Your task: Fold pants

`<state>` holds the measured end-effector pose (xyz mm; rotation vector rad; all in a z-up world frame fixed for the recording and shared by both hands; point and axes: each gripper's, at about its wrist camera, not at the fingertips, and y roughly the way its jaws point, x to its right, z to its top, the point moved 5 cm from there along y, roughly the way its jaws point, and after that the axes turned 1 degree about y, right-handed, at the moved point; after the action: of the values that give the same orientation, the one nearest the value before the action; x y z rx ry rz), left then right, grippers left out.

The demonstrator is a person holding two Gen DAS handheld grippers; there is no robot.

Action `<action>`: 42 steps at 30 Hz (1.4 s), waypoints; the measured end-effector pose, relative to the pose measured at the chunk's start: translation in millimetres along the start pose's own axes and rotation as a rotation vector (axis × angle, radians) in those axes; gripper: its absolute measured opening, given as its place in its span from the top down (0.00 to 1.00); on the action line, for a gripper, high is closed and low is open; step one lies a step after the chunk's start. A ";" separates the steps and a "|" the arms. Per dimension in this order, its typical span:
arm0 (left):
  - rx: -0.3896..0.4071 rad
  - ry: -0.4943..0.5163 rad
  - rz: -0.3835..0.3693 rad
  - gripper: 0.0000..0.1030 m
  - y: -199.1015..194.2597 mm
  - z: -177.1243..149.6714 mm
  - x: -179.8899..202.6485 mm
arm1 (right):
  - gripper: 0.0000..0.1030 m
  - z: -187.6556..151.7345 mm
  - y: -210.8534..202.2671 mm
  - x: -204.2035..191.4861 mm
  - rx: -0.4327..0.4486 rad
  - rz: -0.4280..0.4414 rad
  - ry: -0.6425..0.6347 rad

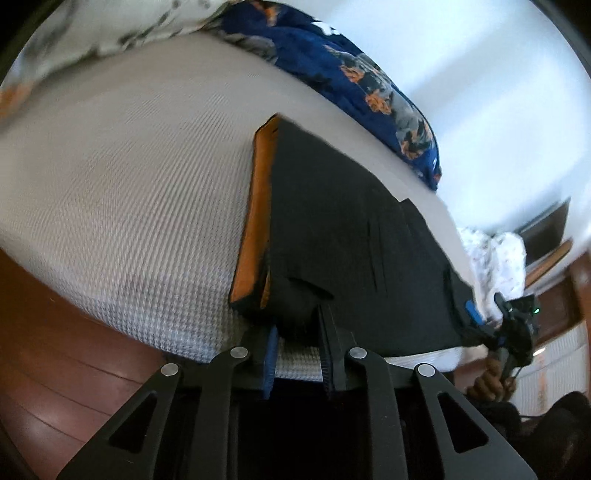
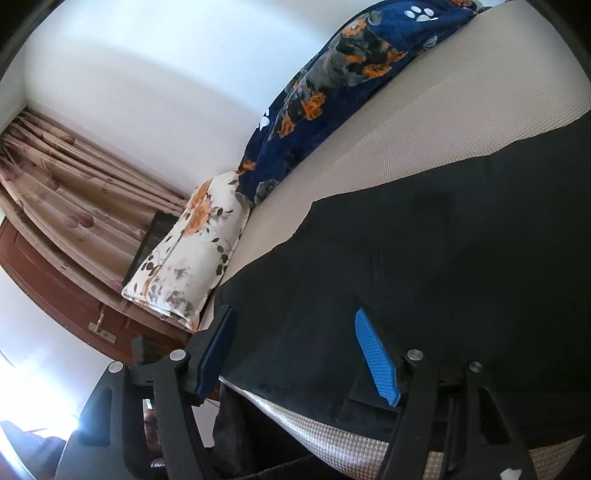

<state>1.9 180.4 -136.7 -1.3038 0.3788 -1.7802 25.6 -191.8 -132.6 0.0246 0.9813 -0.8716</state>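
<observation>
Black pants (image 1: 351,240) with an orange lining lie flat on the waffle-weave bed (image 1: 129,184), at the centre of the left wrist view. The left tongs (image 1: 297,343) are clamped on the pants' near edge. The right tongs (image 2: 299,354) stand apart over the fabric at lower centre. No readable writing shows; the navy blanket (image 2: 332,92) bears white paw prints.

The pants (image 2: 424,258) run off the right wrist picture's right edge. In the left wrist view, their near hem hides the left gripper's (image 1: 299,332) fingertips, and the pillow (image 1: 110,33) beyond the pants is blurred.
</observation>
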 end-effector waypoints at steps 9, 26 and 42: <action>0.047 0.041 0.001 0.65 -5.1 1.6 9.3 | 0.34 -3.1 4.3 -8.4 -0.012 0.008 -0.021; 0.076 -0.017 -0.153 0.07 4.6 15.5 8.0 | 0.30 -6.8 8.0 -11.0 -0.018 0.007 -0.012; 0.067 -0.089 -0.266 0.23 17.6 13.5 6.3 | 0.26 -12.5 10.7 -14.6 -0.015 0.013 -0.015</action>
<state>21.5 168.7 -139.2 -1.4324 0.0983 -1.9273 19.9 -170.5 -133.1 0.0116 0.9723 -0.8516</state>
